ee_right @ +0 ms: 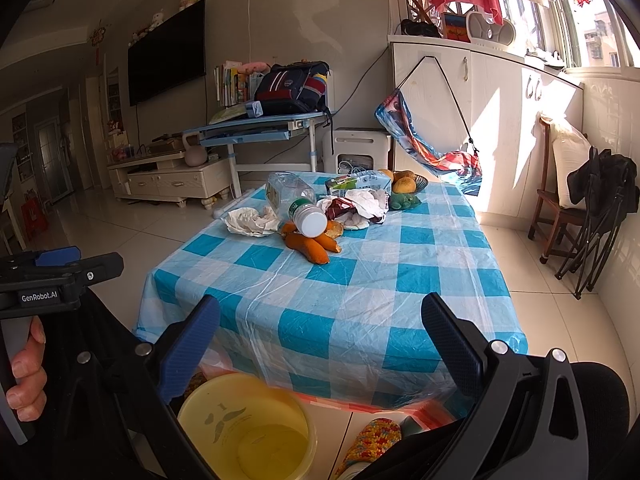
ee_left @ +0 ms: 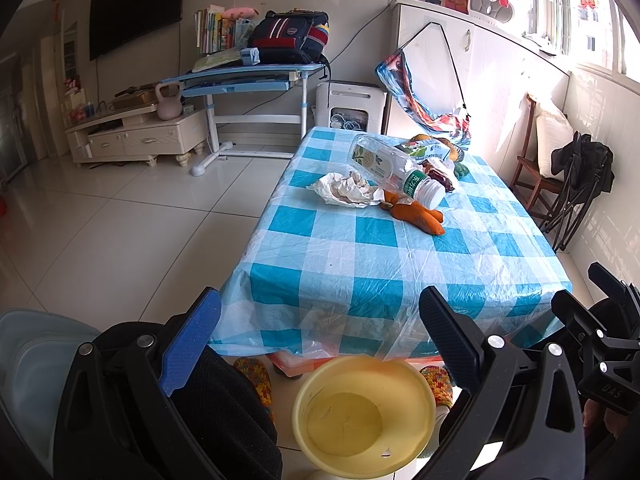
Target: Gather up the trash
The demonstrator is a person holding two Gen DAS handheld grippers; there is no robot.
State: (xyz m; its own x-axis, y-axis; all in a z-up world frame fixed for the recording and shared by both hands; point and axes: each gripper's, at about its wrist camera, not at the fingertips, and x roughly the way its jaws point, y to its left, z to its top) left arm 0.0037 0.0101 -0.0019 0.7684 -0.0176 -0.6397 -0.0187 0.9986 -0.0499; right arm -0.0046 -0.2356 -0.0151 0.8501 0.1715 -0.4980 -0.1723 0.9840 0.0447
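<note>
Both the left gripper [ee_left: 320, 344] and right gripper [ee_right: 320, 348] hang empty, ribbed fingers spread wide. On the glossy checked tablecloth [ee_right: 360, 300] lie a clear plastic bottle [ee_right: 294, 200], crumpled tissue [ee_right: 250, 220] and orange peels [ee_right: 314, 248]. A round yellow basin [ee_left: 362, 416] sits on the floor below.

Left gripper [ee_left: 320, 344]: black frame w/ silver screws, one blue ribbed finger pad [ee_left: 188, 344], one black. Right gripper [ee_right: 320, 348]: same build, blue pad lower left of frame, black pad lower right. White "GenRobot.AI" label [ee_right: 39, 297] at left edge. Person: black knit sleeve [ee_left: 224, 412], multicolour crochet slippers [ee_right: 370, 442] at bottom.
</note>
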